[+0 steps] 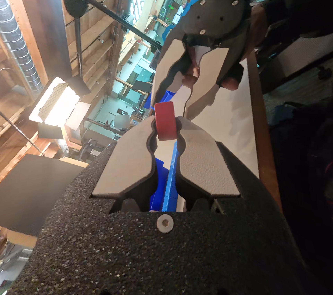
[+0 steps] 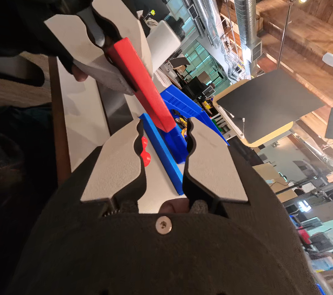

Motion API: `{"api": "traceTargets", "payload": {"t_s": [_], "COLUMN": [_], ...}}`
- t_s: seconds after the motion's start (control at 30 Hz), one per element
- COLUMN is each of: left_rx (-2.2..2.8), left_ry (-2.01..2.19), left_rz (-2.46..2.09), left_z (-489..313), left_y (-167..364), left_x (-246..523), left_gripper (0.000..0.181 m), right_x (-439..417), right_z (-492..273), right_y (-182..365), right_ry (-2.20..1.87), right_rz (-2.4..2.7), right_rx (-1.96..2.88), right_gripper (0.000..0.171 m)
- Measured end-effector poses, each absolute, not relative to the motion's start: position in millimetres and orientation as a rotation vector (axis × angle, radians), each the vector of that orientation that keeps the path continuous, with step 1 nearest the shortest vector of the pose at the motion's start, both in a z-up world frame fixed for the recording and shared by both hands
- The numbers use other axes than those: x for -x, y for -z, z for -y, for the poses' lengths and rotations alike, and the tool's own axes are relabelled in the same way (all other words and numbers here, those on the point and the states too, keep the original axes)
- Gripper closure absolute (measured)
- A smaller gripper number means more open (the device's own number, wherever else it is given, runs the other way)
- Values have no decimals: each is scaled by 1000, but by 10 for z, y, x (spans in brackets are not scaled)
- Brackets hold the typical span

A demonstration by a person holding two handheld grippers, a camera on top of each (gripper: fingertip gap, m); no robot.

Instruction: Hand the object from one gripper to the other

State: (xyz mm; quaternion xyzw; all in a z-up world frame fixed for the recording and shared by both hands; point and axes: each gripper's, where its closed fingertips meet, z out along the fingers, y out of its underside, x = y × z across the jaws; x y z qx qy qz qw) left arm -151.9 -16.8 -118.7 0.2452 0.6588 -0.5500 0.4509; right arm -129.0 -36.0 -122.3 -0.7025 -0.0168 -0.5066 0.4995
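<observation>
White table [image 2: 81, 124], blue bin [image 2: 182, 102] mid-frame. Red block [image 2: 142, 86] clamped by left gripper [image 1: 165, 120]; right gripper [image 2: 164, 124] spread, empty. Free end to be centred between pads before closing.

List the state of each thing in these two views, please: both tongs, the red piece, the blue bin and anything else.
Left tongs: shut on the red block, held in the air.
Red block: long, flat, clamped at one end, free end pointing between the right tongs.
Right tongs: open, not touching the block.
Blue bin: on the white table, open-topped, with small items inside.
Small red piece: lying on the table.
Studio lamp: on.
</observation>
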Motion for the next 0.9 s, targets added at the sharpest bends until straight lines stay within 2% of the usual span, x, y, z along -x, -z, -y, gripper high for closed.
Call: {"api": "traceTargets", "payload": {"t_s": [0.17,0.2,0.23,0.33,0.47,0.7,0.9], "left_rx": [-722,-721,-695,-591,-405,-122,290], "left_ry": [1375,1388,1397,1478,1742,2214,2651], "left_rz": [-1665,-1664,-1662,-1709,-1779,-1973,-2066], "left_z": [242,250,252,229,176,217,222], "left_y": [1320,1318,1302,1256,1098,1002,862], "left_x": [1664,1677,1654,1573,1522,1550,1483], "left_gripper": [163,163,163,157,136,132,132], "right_x": [1318,1320,1318,1280,1321,1559,1694], "right_z": [256,237,225,234,214,129,64], "right_y": [1349,1381,1412,1421,1334,1038,993], "right_ry": [1247,1250,1254,1213,851,99,-212], "right_rz": [122,137,147,88,-112,-326,-376], "right_rx": [1754,1769,1782,1780,1680,1355,1198], "right_gripper": [126,130,142,148,154,154,154]}}
